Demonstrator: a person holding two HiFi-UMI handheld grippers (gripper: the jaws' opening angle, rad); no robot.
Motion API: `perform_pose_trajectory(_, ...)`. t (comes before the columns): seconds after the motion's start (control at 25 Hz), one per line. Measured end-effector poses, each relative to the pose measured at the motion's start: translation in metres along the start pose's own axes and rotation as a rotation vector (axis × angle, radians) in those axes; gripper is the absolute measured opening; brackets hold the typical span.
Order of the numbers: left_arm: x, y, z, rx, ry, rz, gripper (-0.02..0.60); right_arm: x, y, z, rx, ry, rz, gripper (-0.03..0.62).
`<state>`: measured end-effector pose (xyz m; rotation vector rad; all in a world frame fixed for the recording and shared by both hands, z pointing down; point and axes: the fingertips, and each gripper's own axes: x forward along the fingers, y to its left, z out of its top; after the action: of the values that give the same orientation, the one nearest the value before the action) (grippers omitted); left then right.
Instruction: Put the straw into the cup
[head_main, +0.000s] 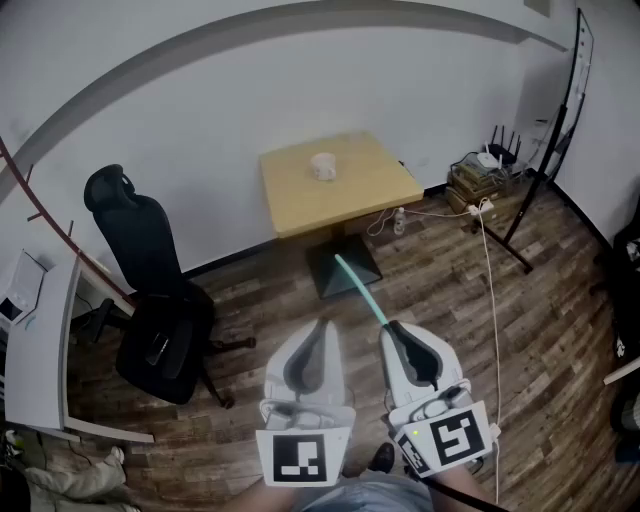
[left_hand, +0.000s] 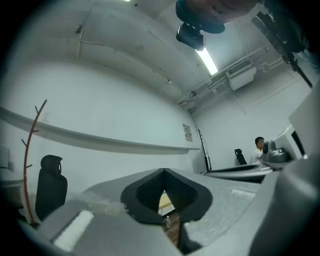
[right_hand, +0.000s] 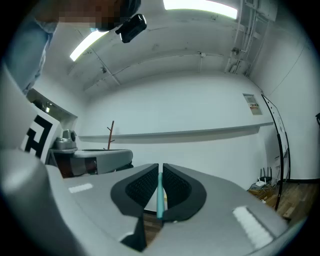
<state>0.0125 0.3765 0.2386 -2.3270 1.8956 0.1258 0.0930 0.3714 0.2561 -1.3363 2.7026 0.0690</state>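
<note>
Straw (head_main: 358, 289), one, clamped in right tongs (right_hand: 160, 171); left tongs (left_hand: 164, 173) closed, empty; one cup (head_main: 323, 167) on table (head_main: 378, 186).

Grey, black-padded, the left tool (head_main: 324, 326) and right tool (head_main: 391, 328) bear marker cubes (head_main: 300, 456).

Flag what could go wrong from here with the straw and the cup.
1. The right gripper pinches the thin straw, most of it sticking out ahead; it could swing or slip.
2. The cup stands unsupported on the table, well ahead; the left gripper is shut and empty, so a mis-aimed straw may tip it.
3. A white cable trails beside the path: a possible trip hazard.
</note>
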Motion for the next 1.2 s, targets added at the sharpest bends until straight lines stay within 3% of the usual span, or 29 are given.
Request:
perform_pose_trajectory(0.68, 0.025, -0.072, -0.005, 0.036, 0.013, 0.026, 0.017, -0.035, -0.072, 0.006, 0.044, -0.022, 0.037, 0.035)
perform_pose_trajectory(1.2, 0.065, -0.058, -0.05, 0.024, 0.114, 0.054, 0.017, -0.003, -0.106, -0.026, 0.09, 0.023, 0.044, 0.035)
